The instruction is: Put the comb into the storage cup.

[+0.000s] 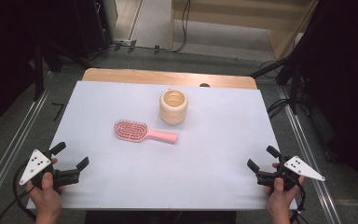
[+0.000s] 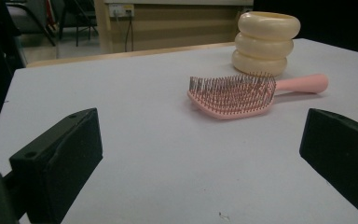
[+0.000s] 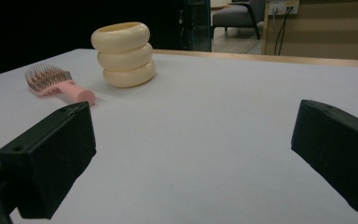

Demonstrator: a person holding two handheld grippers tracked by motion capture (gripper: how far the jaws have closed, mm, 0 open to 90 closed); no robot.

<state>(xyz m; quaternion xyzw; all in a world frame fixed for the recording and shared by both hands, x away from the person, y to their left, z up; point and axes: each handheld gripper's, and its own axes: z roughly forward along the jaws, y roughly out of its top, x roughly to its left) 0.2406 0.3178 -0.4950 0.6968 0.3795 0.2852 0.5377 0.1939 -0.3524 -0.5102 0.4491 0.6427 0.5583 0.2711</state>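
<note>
A pink hairbrush [image 1: 142,132] lies bristles up near the middle of the white table top [image 1: 214,158], its handle pointing right. Just behind it stands a cream cup [image 1: 173,106] shaped like three stacked rings. The left gripper view shows the hairbrush [image 2: 242,93] and the cup [image 2: 265,42] ahead of the jaws. From the right gripper's camera, the cup [image 3: 123,53] and the hairbrush [image 3: 58,84] sit far off to the left. My left gripper [image 1: 70,156] rests open at the front left corner. My right gripper [image 1: 262,157] rests open at the front right corner. Both hold nothing.
A wooden strip [image 1: 168,77] edges the table's far side. Black stands and cables [image 1: 284,105] flank the table on the floor. Wide bare table surface lies between the grippers and the brush.
</note>
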